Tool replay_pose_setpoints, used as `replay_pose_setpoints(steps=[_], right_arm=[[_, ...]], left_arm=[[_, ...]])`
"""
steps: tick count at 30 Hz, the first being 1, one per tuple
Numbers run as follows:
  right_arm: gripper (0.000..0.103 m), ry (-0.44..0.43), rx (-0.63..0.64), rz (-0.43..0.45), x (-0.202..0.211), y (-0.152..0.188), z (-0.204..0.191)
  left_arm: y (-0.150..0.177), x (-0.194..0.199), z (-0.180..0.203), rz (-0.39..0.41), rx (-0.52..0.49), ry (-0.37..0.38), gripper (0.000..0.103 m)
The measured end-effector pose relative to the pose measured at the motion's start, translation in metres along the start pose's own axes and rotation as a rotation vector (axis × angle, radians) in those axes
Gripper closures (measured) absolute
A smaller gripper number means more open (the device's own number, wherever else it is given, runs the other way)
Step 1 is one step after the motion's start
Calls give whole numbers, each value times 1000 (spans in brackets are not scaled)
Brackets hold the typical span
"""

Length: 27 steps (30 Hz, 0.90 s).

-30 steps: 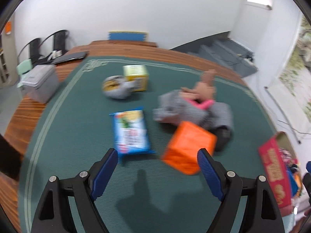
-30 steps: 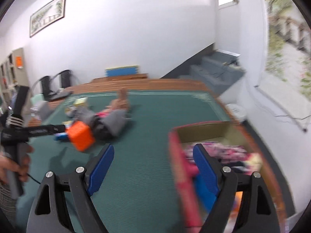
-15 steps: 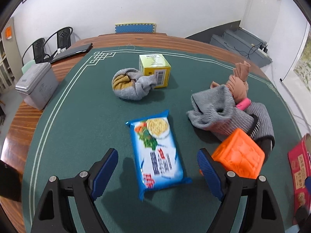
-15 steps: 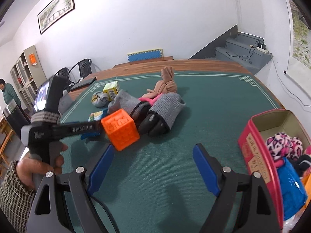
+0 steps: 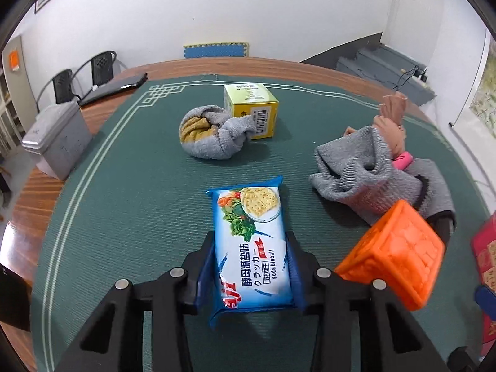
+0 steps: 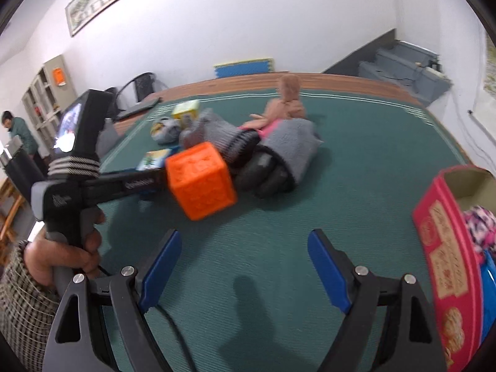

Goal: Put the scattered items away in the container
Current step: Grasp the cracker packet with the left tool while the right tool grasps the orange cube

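We held the left gripper (image 5: 251, 266) pinching a soda biscuit packet (image 5: 252, 241) on the green mat (image 5: 139, 204), with the orange cube (image 5: 393, 252) just to its right. Only the right wrist view showed our hand (image 6: 62, 257) on the left gripper's handle, the right gripper (image 6: 243, 266) spread over bare mat, and the red tin (image 6: 446, 263) at near right holding patterned cloth. Farther off lay grey socks (image 5: 365, 170), a rolled sock (image 5: 214, 136) touching a yellow box (image 5: 252, 110), and the wooden table edge (image 5: 279, 65).

Orange cube (image 6: 201, 180) beside open mat (image 6: 356, 192) before red box (image 6: 446, 266).
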State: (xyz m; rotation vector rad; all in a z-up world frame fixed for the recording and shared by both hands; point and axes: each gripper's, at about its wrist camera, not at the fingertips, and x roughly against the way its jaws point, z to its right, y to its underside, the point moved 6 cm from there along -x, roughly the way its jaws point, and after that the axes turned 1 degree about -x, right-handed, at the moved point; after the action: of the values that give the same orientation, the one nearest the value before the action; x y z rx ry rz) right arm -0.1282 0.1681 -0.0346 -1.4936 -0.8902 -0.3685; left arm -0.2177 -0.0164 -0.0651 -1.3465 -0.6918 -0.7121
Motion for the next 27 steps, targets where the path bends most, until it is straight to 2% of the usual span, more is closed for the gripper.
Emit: replay_pose_setpoints(steps=[5, 12, 16, 17, 18, 19, 23, 27], right_arm=[[17, -105, 58, -10, -22, -15, -22], [17, -121, 77, -21, -69, -36, -25], [18, -112, 95, -26, -79, -37, -30], [25, -107, 103, -26, -80, -37, -32], [38, -102, 111, -27, -80, -37, -33], [41, -101, 108, -30, -79, -36, -33], [42, -98, 95, -29, -68, -32, -32], [43, -134, 83, -11, -44, -27, -31]], left_arm=[[1, 8, 0, 6, 13, 32, 60], [-5, 19, -7, 35, 52, 51, 60], [-6, 16, -7, 31, 47, 53, 60], [-5, 16, -6, 29, 45, 54, 60], [-5, 16, -5, 28, 43, 54, 60], [-4, 16, -4, 27, 41, 54, 60], [-4, 17, -3, 32, 37, 50, 60], [-5, 22, -1, 45, 32, 45, 60]])
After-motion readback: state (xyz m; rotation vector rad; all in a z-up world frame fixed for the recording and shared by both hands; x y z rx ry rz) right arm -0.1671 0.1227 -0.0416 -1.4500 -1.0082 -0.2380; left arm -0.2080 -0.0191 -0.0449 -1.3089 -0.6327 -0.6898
